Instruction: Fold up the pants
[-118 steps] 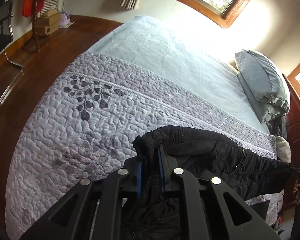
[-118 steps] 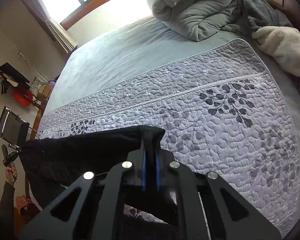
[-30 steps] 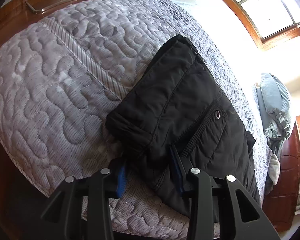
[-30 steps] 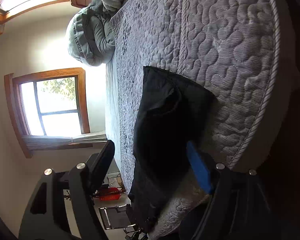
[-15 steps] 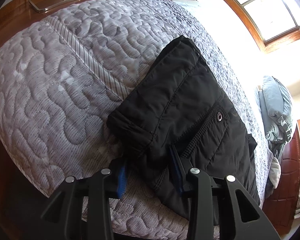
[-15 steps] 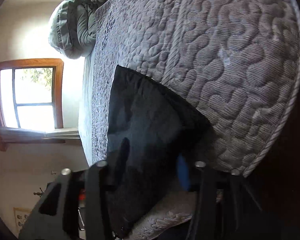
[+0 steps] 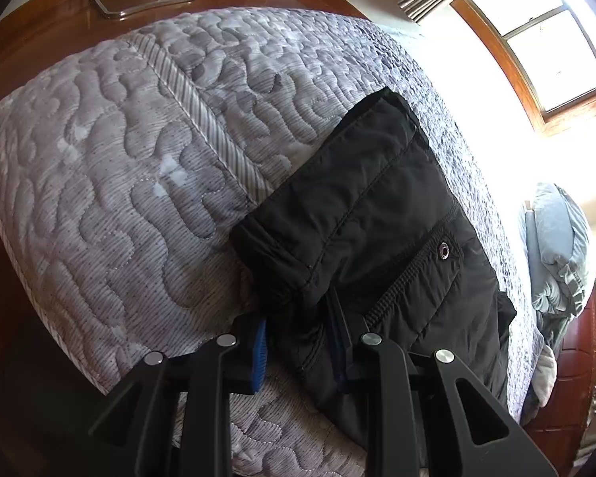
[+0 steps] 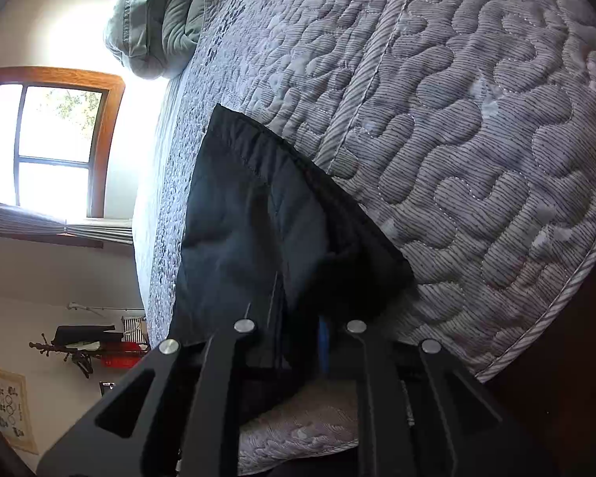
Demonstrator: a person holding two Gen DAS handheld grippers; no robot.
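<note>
Left wrist view: the black pants (image 7: 377, 214) are laid partly folded on the quilted bedspread (image 7: 119, 167) near the bed's foot edge. The left gripper (image 7: 299, 342) is closing on the near corner, with cloth bunched between its blue pads. In the right wrist view, the right gripper (image 8: 301, 342) is clamped on the opposite near edge of the pants (image 8: 250, 214). For a clean fold, every layer should be caught at both corners, and both should be lifted together and level, so that no slack is dragged across the quilt.
</note>
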